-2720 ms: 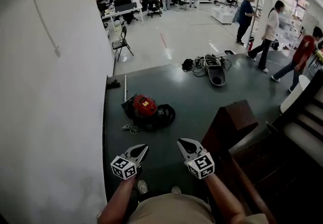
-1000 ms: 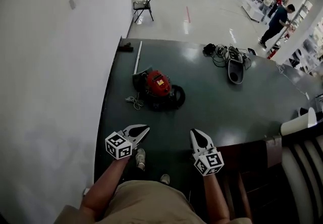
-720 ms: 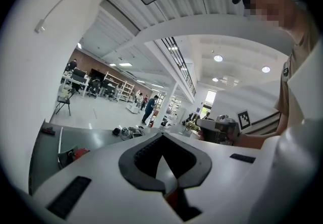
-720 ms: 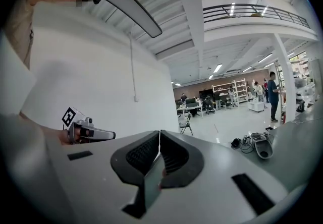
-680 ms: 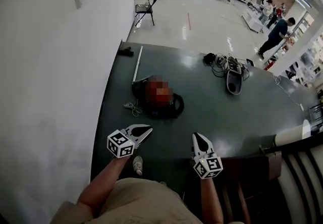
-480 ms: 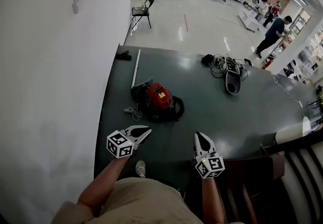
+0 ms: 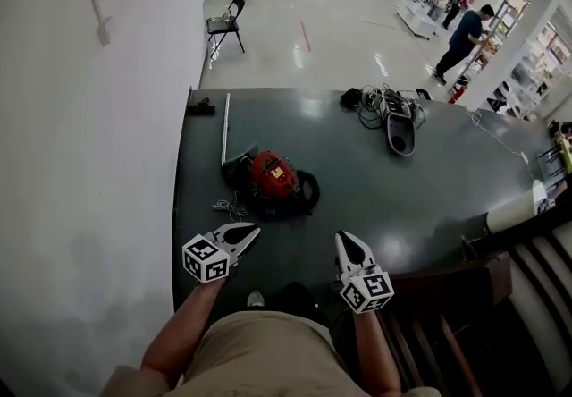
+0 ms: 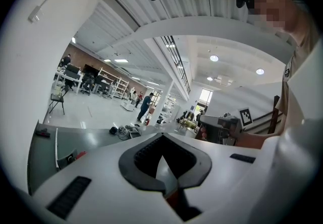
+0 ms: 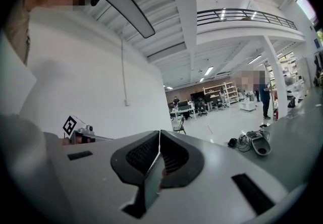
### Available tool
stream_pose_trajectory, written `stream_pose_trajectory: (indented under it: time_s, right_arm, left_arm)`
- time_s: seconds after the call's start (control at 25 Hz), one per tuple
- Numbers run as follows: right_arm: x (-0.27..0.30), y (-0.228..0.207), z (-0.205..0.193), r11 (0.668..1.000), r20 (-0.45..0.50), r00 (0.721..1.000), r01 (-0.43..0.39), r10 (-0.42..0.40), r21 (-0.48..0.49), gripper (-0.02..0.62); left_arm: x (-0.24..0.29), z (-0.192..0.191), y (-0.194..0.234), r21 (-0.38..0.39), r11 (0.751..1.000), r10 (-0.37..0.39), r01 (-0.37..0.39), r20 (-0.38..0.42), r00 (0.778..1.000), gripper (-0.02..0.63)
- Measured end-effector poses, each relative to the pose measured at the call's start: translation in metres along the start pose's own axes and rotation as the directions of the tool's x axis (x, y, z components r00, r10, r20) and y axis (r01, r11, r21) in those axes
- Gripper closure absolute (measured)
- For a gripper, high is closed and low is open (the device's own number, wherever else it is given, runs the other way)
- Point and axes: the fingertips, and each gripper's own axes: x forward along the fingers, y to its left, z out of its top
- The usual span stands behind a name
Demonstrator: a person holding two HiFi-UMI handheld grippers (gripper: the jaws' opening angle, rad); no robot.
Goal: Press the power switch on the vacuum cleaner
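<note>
A red vacuum cleaner (image 7: 271, 173) with a black body and a coiled black hose lies on the dark green floor mat (image 7: 357, 181), ahead of me and a little left. My left gripper (image 7: 254, 228) hangs short of it, jaws shut on nothing. My right gripper (image 7: 342, 238) is held level with the left one, to the vacuum's right, also shut and empty. The left gripper view shows the shut left gripper (image 8: 161, 138) and a sliver of the vacuum cleaner (image 8: 79, 155) at far left. The right gripper (image 9: 159, 132) is shut in its own view.
A white wall (image 7: 89, 163) runs along the left. A white tube (image 7: 223, 125) and a small cable (image 7: 231, 206) lie by the vacuum. A cable pile with a black device (image 7: 396, 121) lies further off. A wooden stair rail (image 7: 447, 283) stands on my right. A chair (image 7: 223, 24) and a person (image 7: 462, 36) are in the distance.
The head view has swung and shifted, so the vacuum sits a little differently in the picture. Both grippers stay shut and held in front of me.
</note>
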Motion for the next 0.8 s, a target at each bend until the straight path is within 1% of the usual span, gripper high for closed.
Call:
stream_pose_trajectory:
  time_s: [0.12,0.24,0.36,0.52,0.6,0.72,0.8]
  right_arm:
    - [0.009,-0.007,0.003,1.0,0.011,1.0,-0.02,0.019,0.019,0.581]
    - [0.018,-0.024,0.0,0.999,0.01,0.999,-0.031,0.031,0.036,0.581]
    - [0.037,-0.045,-0.001,0.998,-0.008,0.999,-0.041,0.041,0.038,0.581]
    - [0.064,-0.071,0.011,0.997,-0.016,0.997,-0.07,0.07,0.02,0.581]
    - [0.075,-0.084,0.02,0.996,-0.014,0.996,-0.087,0.088,0.017,0.581]
    - [0.09,-0.102,0.034,0.994,-0.014,0.994,-0.111,0.111,-0.003,0.581]
    - [0.101,-0.116,0.038,0.992,-0.016,0.992,-0.123,0.123,-0.014,0.581]
  left_arm:
    - [0.007,0.004,0.006,0.003,1.0,0.0,0.0,0.021,1.0,0.6]
    - [0.015,0.009,0.009,0.006,1.0,0.004,-0.004,0.058,0.998,0.6]
    - [0.025,0.012,0.022,0.006,0.999,0.047,-0.048,0.051,0.998,0.6]
    - [0.043,0.025,0.038,-0.015,0.996,0.092,-0.091,0.076,0.993,0.6]
    - [0.059,0.03,0.041,-0.028,0.995,0.096,-0.094,0.067,0.993,0.6]
    - [0.088,0.034,0.039,0.01,0.996,0.094,-0.094,0.022,0.995,0.6]
    - [0.106,0.038,0.04,0.021,0.996,0.089,-0.089,0.014,0.996,0.6]
